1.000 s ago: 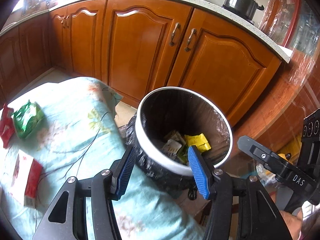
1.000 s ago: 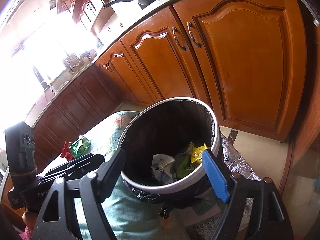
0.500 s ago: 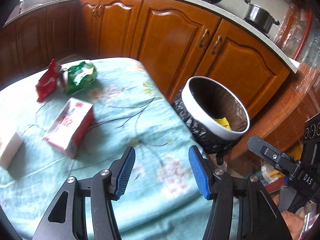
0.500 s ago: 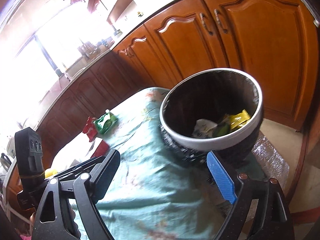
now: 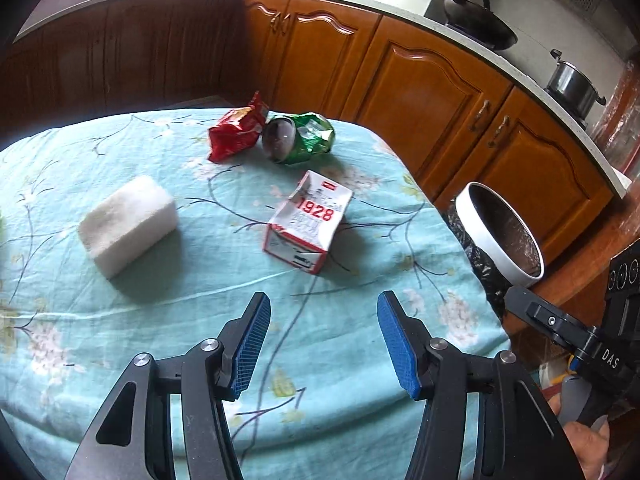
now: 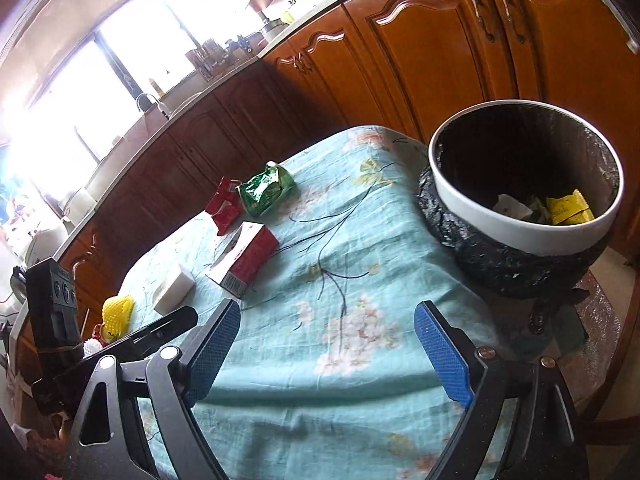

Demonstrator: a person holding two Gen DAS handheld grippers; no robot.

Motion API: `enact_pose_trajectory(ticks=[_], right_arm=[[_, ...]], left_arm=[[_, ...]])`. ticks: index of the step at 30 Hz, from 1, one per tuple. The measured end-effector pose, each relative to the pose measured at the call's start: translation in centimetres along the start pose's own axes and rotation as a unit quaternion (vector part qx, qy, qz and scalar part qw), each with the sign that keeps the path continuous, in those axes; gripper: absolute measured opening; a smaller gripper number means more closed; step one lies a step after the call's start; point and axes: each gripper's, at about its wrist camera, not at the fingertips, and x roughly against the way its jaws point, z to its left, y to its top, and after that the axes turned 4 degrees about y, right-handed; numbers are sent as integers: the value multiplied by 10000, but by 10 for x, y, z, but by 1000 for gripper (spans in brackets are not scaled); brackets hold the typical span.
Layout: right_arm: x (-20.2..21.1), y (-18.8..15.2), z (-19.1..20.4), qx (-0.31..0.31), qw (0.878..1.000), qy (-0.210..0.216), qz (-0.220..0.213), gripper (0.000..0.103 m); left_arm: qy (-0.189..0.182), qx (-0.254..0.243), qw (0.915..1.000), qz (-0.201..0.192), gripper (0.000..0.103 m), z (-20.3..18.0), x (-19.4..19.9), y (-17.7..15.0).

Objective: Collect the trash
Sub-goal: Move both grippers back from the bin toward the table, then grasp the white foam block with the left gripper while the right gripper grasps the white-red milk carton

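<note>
On the table's teal floral cloth (image 5: 192,300) lie a red-and-white "1928" carton (image 5: 308,222), a white foam block (image 5: 128,224), a red wrapper (image 5: 236,130) and a green wrapper (image 5: 304,138). My left gripper (image 5: 324,340) is open and empty, just short of the carton. A white-rimmed bin (image 6: 524,236) with a black liner stands at the table's right end, with wrappers inside. My right gripper (image 6: 328,344) is open and empty above the cloth (image 6: 360,280), left of the bin. The carton (image 6: 244,258), block (image 6: 174,288) and wrappers (image 6: 264,188) lie beyond it.
Wooden kitchen cabinets (image 5: 420,92) run behind the table under a counter holding a wok (image 5: 476,24) and a pot (image 5: 572,84). A yellow foam net (image 6: 118,312) lies at the table's far left. The bin (image 5: 500,232) shows at the right in the left wrist view.
Both grippers have pulled back from over the bin and swung left over the table. The carton, foam block and wrappers have come into view. Both stay open and empty.
</note>
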Motion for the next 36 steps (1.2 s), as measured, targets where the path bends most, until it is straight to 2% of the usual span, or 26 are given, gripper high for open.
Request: enact_pose_trajectory(ticks=[8,15,19,25,27,31,36], right_arm=[[-32,-1,33,170,9991,232,298,90],[-64,5,62,365,9976,367,458,90],[-79,9,72,383,9973,366,505,90],[-104,20,84,364,9970,374,578,90],[-116,24,88,323,9967,359,648,90],[-138,30,98,347,9968,126,712,90],[-168,35,99,395,9943,-263,952,89]], left_arm=[[395,99,9991,-134,55,38,23,-3],[548,92,9984,-140,58,69,30,8],[754,-74,9970,-183,62,80,30,18],[861,-324,9957,-111,68,91,14,36],[937,-357,9949,-77,69,95,6,42],[970,-583,9936,-13,81,102,-11,50],[973,-787,9918,238,81,106,-37,54]])
